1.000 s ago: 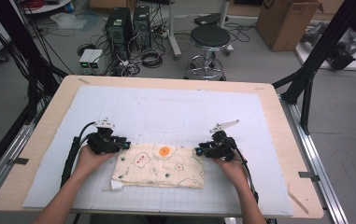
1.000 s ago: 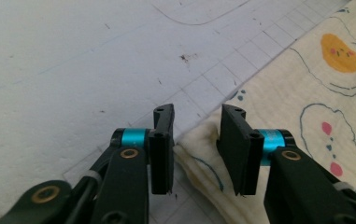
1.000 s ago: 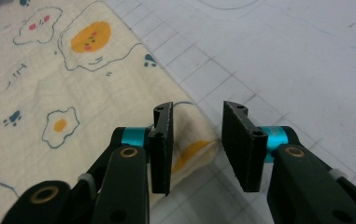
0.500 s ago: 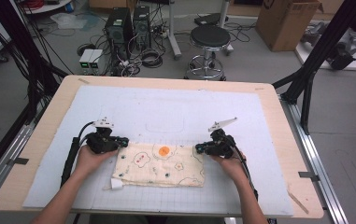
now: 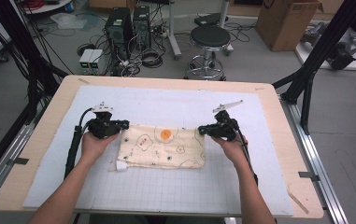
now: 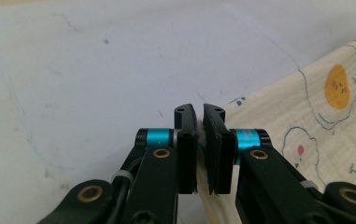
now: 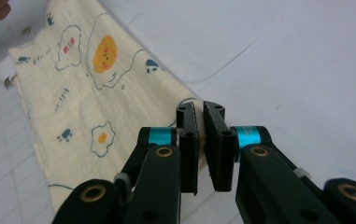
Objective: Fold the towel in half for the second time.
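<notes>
Black gripper (image 6: 199, 119), cyan bands, brass screws, black cable (image 5: 73, 144)

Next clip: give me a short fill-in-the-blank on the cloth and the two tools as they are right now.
1. The left tool and the right tool each pinch a far ____ of the cloth.
2. The big printed egg's yolk is coloured ____.
3. The cloth lies on a white ____ that covers the wooden table.

Missing words: corner; orange; mat

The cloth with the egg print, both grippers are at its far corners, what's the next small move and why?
Probably lift both far corners together and carry them toward the near edge to fold it. The left gripper and right gripper each look shut on a far corner of the cloth, which lies flat on the white mat.
</notes>
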Motion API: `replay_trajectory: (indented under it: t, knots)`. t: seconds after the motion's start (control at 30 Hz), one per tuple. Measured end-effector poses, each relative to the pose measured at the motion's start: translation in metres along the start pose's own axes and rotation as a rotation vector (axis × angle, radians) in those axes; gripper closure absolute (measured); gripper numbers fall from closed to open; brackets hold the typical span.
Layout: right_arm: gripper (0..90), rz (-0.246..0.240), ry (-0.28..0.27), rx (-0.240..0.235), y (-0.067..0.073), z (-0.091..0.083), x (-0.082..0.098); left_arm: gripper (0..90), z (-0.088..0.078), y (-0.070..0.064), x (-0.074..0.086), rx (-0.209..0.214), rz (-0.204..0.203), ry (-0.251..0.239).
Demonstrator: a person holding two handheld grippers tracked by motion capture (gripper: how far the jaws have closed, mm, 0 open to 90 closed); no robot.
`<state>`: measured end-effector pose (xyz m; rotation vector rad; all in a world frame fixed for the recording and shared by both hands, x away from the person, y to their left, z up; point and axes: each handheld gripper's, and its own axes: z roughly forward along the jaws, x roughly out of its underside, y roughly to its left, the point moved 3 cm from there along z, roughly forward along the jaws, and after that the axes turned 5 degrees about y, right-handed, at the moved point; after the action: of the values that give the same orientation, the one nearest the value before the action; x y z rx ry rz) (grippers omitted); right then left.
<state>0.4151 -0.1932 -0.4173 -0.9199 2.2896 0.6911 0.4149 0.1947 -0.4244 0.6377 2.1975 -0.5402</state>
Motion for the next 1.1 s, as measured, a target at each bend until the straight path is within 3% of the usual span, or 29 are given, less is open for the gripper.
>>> replay_trajectory:
  t: [0.1, 0.27, 0.4, 0.6, 0.73, 0.87, 1.1]
  knots:
    - [84.7, 0.027, -0.035, 0.008, -0.007, -0.003, -0.008, 83.6, 0.004, 0.005, -0.005, 0.0, -0.031, -0.031]
    - [84.7, 0.069, -0.019, 0.028, -0.018, 0.01, -0.006, 83.6, 0.018, 0.007, -0.001, -0.025, -0.036, 0.009]
    - [84.7, 0.112, -0.005, 0.002, -0.024, 0.019, 0.0, 83.6, 0.02, 0.01, 0.001, -0.022, -0.038, 0.024]
    - [84.7, 0.084, -0.027, -0.005, -0.02, 0.015, -0.003, 83.6, 0.011, 0.009, -0.001, -0.019, -0.01, -0.003]
    - [84.7, 0.069, -0.038, -0.013, -0.016, 0.011, -0.003, 83.6, 0.007, 0.005, 0.0, -0.012, 0.012, 0.009]
    - [84.7, 0.076, -0.054, -0.019, -0.013, 0.007, 0.003, 83.6, 0.004, 0.0, 0.001, -0.004, 0.021, -0.001]
    - [84.8, 0.077, -0.087, -0.053, -0.008, 0.007, 0.014, 83.7, 0.001, -0.004, 0.013, 0.002, 0.009, -0.035]
